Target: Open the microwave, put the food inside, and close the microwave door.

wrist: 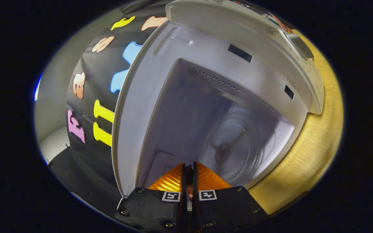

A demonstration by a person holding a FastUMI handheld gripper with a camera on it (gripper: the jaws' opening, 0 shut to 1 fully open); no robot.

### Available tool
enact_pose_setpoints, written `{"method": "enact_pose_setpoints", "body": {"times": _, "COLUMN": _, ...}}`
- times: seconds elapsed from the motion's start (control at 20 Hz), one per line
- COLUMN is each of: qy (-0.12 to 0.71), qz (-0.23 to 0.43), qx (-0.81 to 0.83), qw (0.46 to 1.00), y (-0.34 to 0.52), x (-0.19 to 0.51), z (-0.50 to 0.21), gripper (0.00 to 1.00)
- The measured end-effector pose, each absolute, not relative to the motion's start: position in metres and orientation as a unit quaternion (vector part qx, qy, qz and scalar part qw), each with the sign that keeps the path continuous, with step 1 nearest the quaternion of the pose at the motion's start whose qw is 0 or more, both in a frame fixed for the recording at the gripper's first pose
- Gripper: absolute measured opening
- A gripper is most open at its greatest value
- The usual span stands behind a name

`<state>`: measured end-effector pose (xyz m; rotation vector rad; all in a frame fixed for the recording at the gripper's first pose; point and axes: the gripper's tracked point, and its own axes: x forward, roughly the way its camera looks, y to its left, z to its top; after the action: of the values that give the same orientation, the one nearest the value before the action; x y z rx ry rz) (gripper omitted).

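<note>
At the bottom of the frame the claw has its fingers pressed nearly together — whether anything is pinched cannot be told. Just beyond gapes the microwave, glass turntable inside, on a wooden worktop at right.

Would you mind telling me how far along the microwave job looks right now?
Done: the white microwave stands open, its cavity and clear glass turntable exposed and bare. In hand: the tool has its fingers nearly together just ahead of the turntable; whether they pinch anything is unclear. Left: no food lies on the turntable, and the door needs closing.
</note>
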<state>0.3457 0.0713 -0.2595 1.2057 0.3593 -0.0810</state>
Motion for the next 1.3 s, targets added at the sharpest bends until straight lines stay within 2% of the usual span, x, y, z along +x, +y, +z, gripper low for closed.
{"method": "enact_pose_setpoints", "body": {"times": 0.3, "qy": 0.162, "qz": -0.054, "qx": 0.568, "qw": 0.805, "y": 0.076, "x": 0.372, "z": -0.271, "gripper": 0.06}}
{"method": "enact_pose_setpoints", "body": {"times": 0.5, "qy": 0.145, "qz": -0.075, "qx": 0.518, "qw": 0.84, "y": 0.066, "x": 0.385, "z": -0.276, "gripper": 0.06}}
{"method": "enact_pose_setpoints", "body": {"times": 0.85, "qy": 0.155, "qz": -0.103, "qx": 0.475, "qw": 0.86, "y": 0.06, "x": 0.389, "z": -0.293, "gripper": 0.06}}
{"method": "enact_pose_setpoints", "body": {"times": 0.95, "qy": 0.15, "qz": -0.102, "qx": 0.466, "qw": 0.866, "y": 0.058, "x": 0.387, "z": -0.297, "gripper": 0.11}}
{"method": "enact_pose_setpoints", "body": {"times": 1.05, "qy": 0.156, "qz": -0.107, "qx": 0.467, "qw": 0.864, "y": 0.059, "x": 0.385, "z": -0.304, "gripper": 0.24}}
{"method": "enact_pose_setpoints", "body": {"times": 1.2, "qy": 0.15, "qz": -0.111, "qx": 0.457, "qw": 0.869, "y": 0.058, "x": 0.386, "z": -0.302, "gripper": 0.33}}
{"method": "enact_pose_setpoints", "body": {"times": 1.3, "qy": 0.136, "qz": -0.111, "qx": 0.445, "qw": 0.878, "y": 0.06, "x": 0.388, "z": -0.3, "gripper": 0.58}}
